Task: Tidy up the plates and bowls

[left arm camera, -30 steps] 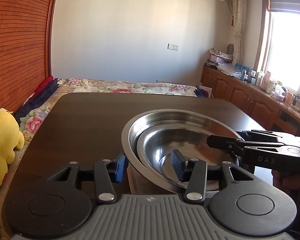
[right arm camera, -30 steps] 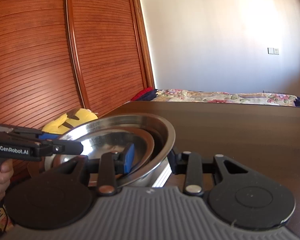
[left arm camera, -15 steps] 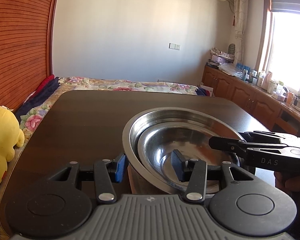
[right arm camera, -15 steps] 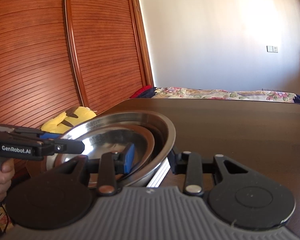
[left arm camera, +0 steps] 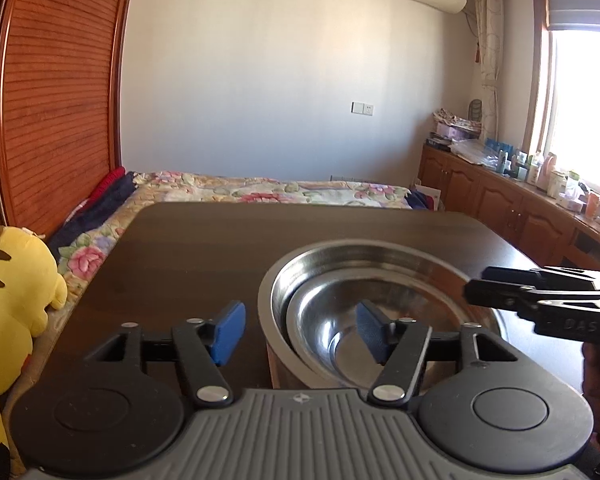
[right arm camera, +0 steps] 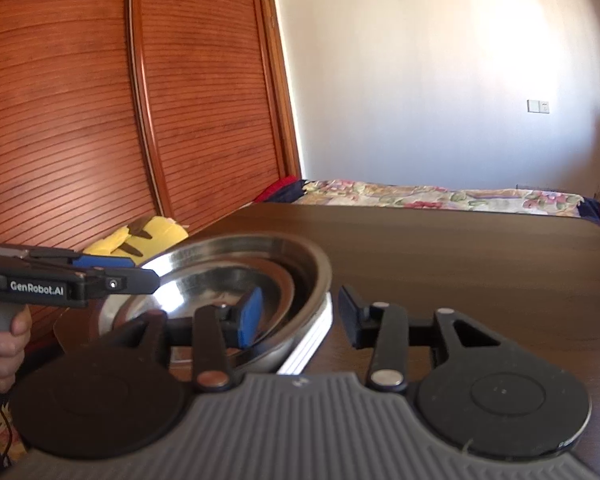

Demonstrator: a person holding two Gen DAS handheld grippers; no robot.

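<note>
The left gripper (left arm camera: pixel 300 330) is opening. Its blue pads (left arm camera: pixel 229 332) stand on both sides of the big bowl's (left arm camera: pixel 340 256) rim and do not press on it. The right gripper (right arm camera: pixel 300 316) is opening too, with the far side of that rim between its pads, not squeezed. A smaller bowl (left arm camera: pixel 320 320) sits inside the big one. Both bowls rest on white plates (right arm camera: pixel 312 340) on the dark table (left arm camera: pixel 200 248). A yellow plush toy (left arm camera: pixel 12 300) lies beside the table.

Both grippers — left gripper (left arm camera: pixel 300 330) (widest), right gripper (right arm camera: pixel 300 316) — are opening.
</note>
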